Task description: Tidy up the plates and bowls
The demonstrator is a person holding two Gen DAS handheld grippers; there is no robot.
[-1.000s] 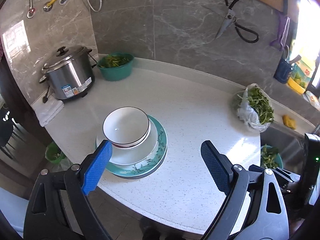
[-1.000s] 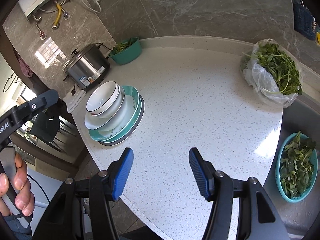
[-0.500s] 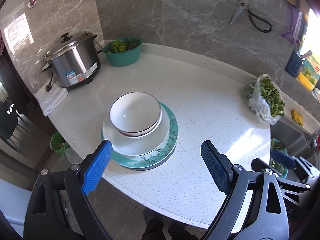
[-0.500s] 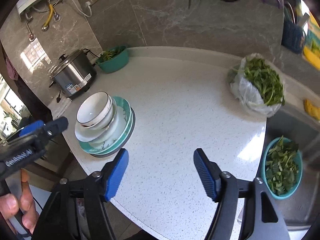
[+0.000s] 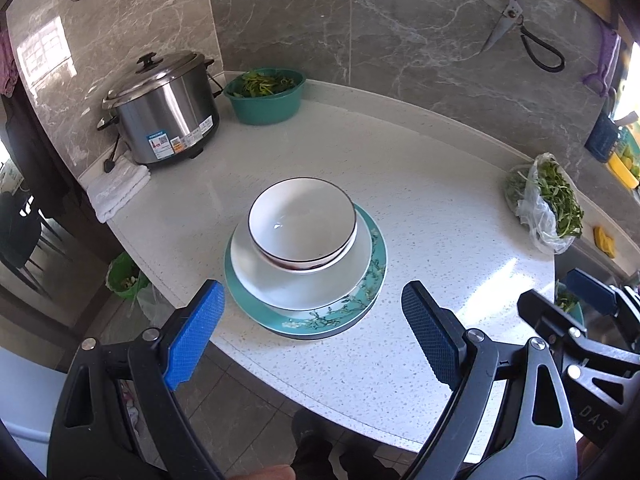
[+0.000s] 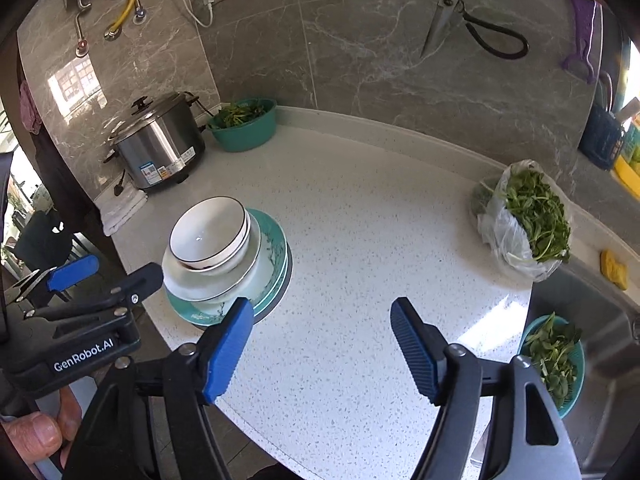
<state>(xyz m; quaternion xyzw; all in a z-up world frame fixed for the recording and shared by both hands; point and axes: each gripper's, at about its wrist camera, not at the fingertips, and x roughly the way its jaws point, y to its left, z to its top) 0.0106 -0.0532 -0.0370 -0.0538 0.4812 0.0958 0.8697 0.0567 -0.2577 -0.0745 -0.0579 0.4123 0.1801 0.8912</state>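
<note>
A stack stands near the counter's front left edge: two nested white bowls with dark rims (image 5: 302, 222) on a white plate (image 5: 296, 286), on a teal flowered plate (image 5: 362, 300). The stack also shows in the right wrist view (image 6: 208, 234). My left gripper (image 5: 312, 334) is open and empty, held just in front of the stack, off the counter edge. My right gripper (image 6: 322, 346) is open and empty, over the counter's front, to the right of the stack. The left gripper also shows in the right wrist view (image 6: 92, 276).
A steel rice cooker (image 5: 160, 110) and a folded white cloth (image 5: 116, 194) sit at the back left. A teal basin of greens (image 5: 264, 96) stands beside the cooker. A plastic bag of greens (image 5: 544, 204) lies at the right. A sink with a teal colander (image 6: 554, 360) lies beyond the counter's right end.
Both grippers have drawn back and tilted, so the stack sits nearer the middle of the left view. The dishes have not moved. Both grippers stay open.
</note>
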